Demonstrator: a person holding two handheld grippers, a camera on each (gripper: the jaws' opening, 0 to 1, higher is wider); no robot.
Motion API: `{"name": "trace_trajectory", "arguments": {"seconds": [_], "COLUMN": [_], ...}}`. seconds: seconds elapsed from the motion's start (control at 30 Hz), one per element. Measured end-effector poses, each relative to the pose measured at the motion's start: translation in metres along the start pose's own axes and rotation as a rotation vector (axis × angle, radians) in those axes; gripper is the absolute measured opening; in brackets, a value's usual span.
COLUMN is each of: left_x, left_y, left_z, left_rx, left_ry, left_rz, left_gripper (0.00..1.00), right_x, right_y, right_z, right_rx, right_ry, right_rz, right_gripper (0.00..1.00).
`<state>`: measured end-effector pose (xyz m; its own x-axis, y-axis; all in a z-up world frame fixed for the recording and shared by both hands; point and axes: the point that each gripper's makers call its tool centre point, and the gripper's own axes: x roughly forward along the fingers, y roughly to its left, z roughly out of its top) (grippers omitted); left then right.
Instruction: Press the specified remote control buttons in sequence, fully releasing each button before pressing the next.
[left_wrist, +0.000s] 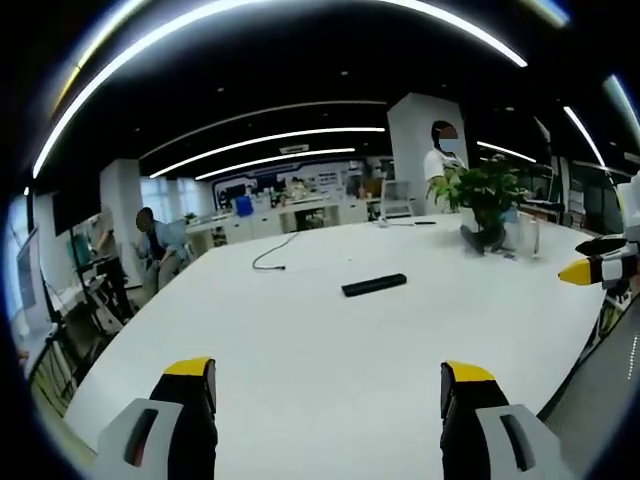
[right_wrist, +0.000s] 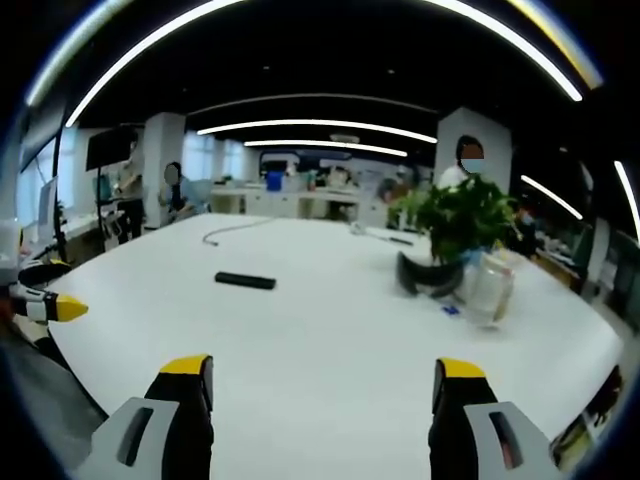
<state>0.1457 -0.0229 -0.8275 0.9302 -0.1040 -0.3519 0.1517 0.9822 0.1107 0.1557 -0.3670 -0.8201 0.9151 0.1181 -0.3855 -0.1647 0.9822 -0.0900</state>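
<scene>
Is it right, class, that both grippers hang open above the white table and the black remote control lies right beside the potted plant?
Not quite. In the left gripper view, the black remote control lies alone mid-table, well apart from the potted plant. The rest holds: both grippers hang open above the white table.

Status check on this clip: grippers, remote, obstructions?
Left gripper open, right gripper open, both empty. Slim black remote control flat on white table, untouched. Path clear; potted green plant off aside.
</scene>
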Motion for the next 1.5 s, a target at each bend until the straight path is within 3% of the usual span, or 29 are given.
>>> {"name": "trace_trajectory", "arguments": {"seconds": [0.4,0.73,0.87,1.0,1.1,1.33,1.5], "left_x": [0.000,0.020,0.033,0.049,0.066,0.100,0.124], "left_y": [-0.002,-0.002,-0.003,-0.004,-0.005,-0.008,-0.017], "left_z": [0.007,0.040,0.055,0.068,0.076,0.108,0.116], "left_rx": [0.001,0.043,0.100,0.131,0.140,0.186,0.225], "left_ry": [-0.006,-0.031,-0.047,-0.045,-0.002,-0.034,0.000], "left_rz": [-0.034,-0.105,-0.134,-0.170,-0.209,-0.269,-0.341], "left_gripper": [0.96,0.96,0.96,0.96,0.95,0.89,0.89], "right_x": [-0.001,0.000,-0.001,0.000,0.000,0.000,0.000], "right_y": [0.000,0.000,-0.001,0.003,0.007,0.010,0.013], "right_z": [0.001,-0.001,-0.001,-0.003,-0.005,-0.008,-0.013], "right_rx": [0.011,0.015,0.023,0.036,0.029,0.033,0.029], "right_ry": [-0.006,0.003,0.002,0.017,0.029,0.052,0.085], "right_rz": [0.004,0.007,0.006,0.031,0.046,0.063,0.080], "right_gripper": [0.90,0.85,0.83,0.75,0.68,0.57,0.43]}}
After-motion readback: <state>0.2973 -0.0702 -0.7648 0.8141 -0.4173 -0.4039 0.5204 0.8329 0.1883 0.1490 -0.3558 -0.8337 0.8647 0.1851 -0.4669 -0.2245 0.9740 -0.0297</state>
